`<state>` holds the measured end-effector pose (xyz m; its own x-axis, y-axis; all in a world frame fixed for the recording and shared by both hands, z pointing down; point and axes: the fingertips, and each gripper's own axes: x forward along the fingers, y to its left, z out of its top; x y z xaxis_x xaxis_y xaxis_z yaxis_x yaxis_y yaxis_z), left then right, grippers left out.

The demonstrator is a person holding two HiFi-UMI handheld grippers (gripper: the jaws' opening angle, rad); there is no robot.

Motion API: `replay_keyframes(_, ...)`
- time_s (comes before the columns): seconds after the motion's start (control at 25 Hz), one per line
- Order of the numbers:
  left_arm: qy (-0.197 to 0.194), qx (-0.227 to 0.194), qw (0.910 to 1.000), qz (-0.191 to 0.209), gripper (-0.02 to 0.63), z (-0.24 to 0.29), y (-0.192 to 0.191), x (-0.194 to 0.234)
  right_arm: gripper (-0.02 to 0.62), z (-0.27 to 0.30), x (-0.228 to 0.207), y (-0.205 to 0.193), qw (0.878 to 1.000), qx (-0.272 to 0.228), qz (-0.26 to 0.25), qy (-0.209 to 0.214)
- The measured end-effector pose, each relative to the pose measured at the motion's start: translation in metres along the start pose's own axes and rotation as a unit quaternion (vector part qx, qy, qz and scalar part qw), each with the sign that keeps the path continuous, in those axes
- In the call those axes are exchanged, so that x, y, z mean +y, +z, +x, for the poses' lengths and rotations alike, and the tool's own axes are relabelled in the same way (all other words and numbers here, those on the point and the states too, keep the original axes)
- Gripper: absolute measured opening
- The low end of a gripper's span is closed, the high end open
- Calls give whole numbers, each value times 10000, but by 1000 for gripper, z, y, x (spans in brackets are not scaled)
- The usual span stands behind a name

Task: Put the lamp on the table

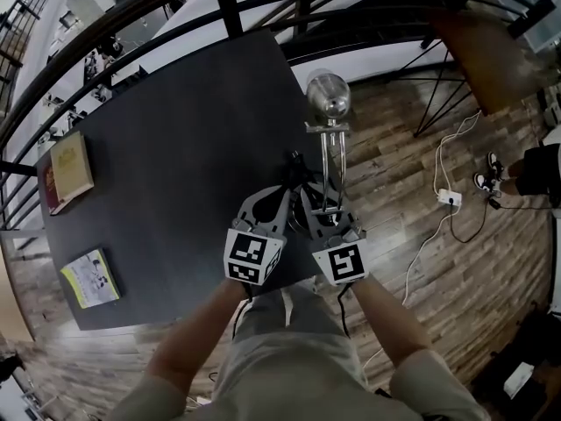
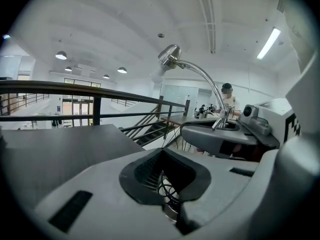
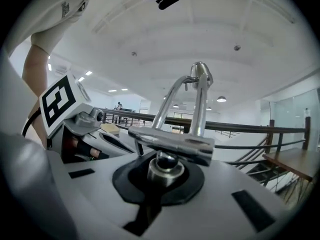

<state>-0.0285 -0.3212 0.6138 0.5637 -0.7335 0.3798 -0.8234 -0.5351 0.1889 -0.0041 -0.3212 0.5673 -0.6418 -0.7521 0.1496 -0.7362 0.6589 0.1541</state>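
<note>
**Lamp held at the table's right edge, both tools closed**

The person holds the lamp [image 1: 327, 152] upright at the right edge of the dark table [image 1: 175, 147], close to the near right corner. Its chrome head leans out past that edge, over the wooden floor [image 1: 412, 174].

The right tool [image 1: 323, 217] grips the foot of the lamp. In the right gripper view the jaws of the right tool [image 3: 162, 178] are closed on a round chrome knob, just under the flat chrome bar of the lamp [image 3: 172, 143], and the bent neck rises from that bar.

The left tool [image 1: 279, 198] sits just beside it, on the table side. In the left gripper view the left tool [image 2: 165, 184] has its jaws together, and loops of black cord [image 2: 167, 191] lie in the dark opening between them (a small metal part shows below the loops, too blurred to name). It appears to be pinching that cord. The same view shows the lamp [image 2: 169, 57] arching up to the right.

The tools hide the lamp's underside, so no view shows whether the lamp rests on the table.

Two books lie along the table's left edge: a tan book [image 1: 70, 169] farther off and a yellow booklet [image 1: 90, 279] by the near left corner. A black railing [image 1: 228, 7] curves beyond the far edge.
</note>
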Motion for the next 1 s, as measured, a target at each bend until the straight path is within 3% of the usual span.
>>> replay_keyframes(0.2,16,30,10000,-15,5,-2,-1,-2,-2,1,-5,-2,9996,49,225,-178)
replay_keyframes(0.48,22,-49,10000,-40,5,-5,5,-10,0,3,-12,-13,9941,547,759,-548)
replay_keyframes(0.72,24,-91,9999,-33,5,-12,7,-18,72,-1,-14,-20,9882,974,933,-726)
replay_keyframes(1.0,94,-42,9999,33,5,-26,2,-27,114,-26,-13,-21,9852,1208,926,-792)
